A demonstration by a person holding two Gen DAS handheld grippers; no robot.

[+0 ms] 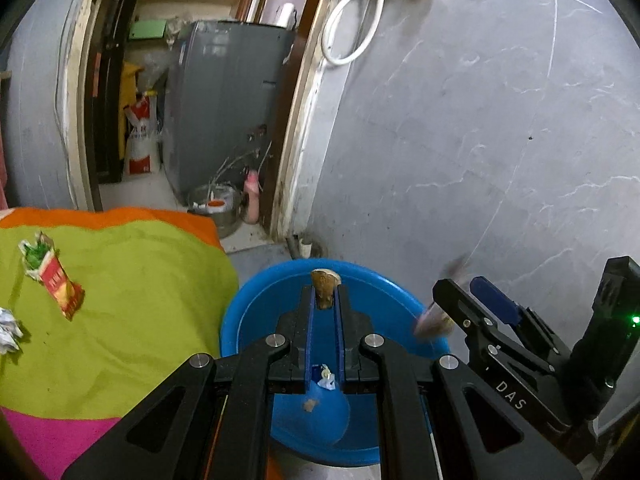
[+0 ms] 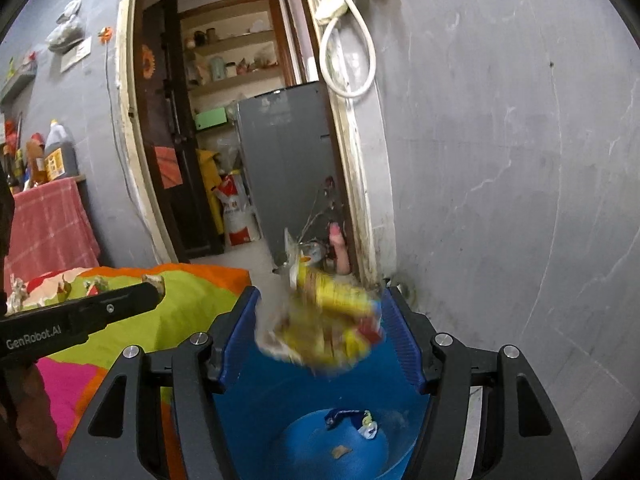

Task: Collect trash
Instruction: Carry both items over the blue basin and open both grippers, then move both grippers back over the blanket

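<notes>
Step in hand: drop-off at the tub, both grippers loaded and over it.

Left wrist view, left to right. At left frame, a cloth (image 1: 120, 320) in green, orange and pink still carries trash: a red wrapper (image 1: 54, 280) and, at the far left edge, a paper wad (image 1: 9, 330). At centre, the left gripper (image 1: 325, 292) is clenched on a small brown scrap (image 1: 325, 286), pinched at the fingertips above the blue tub (image 1: 256, 312). At right, the right gripper (image 1: 464, 292) enters over the tub rim with a blurred bundle at its tip.

Right wrist view. The left gripper (image 2: 158, 286) shows at left over the cloth's edge. At centre, the right gripper (image 2: 320, 336) stands about half spread; a yellow packet (image 2: 328, 328), blurred, sits between the blue pads, and whether they press on it cannot be told.

Container: the tub is seen below both grippers. Inside it lie a blue-and-white wrapper (image 2: 352, 420) and a tan crumb (image 2: 340, 451); the rest of its floor is bare.

Next move, as a judgement: let go of both items while they hang inside the rim, then go back to the cloth at left for the wrapper and the wad. Task seems partway through.
</notes>
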